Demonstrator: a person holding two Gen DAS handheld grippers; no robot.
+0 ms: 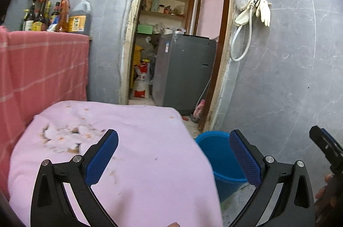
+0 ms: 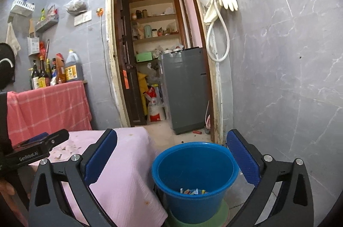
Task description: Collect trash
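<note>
A blue bucket (image 2: 194,175) stands on a green base on the floor, with small colourful wrappers (image 2: 193,191) at its bottom. It also shows in the left wrist view (image 1: 216,154), right of a table under a pink cloth (image 1: 137,154). My left gripper (image 1: 173,154) is open and empty above the cloth's right part. My right gripper (image 2: 171,154) is open and empty, just above and before the bucket. The cloth bears brown stains and small crumbs (image 1: 62,137). The left gripper's side shows in the right wrist view (image 2: 40,147).
A red checked cloth (image 1: 40,68) covers a counter with several bottles (image 1: 55,17) at the left. An open doorway (image 2: 158,51) ahead shows a grey washing machine (image 2: 184,87), shelves and sacks. A white hose and rubber gloves (image 2: 223,0) hang on the grey tiled wall.
</note>
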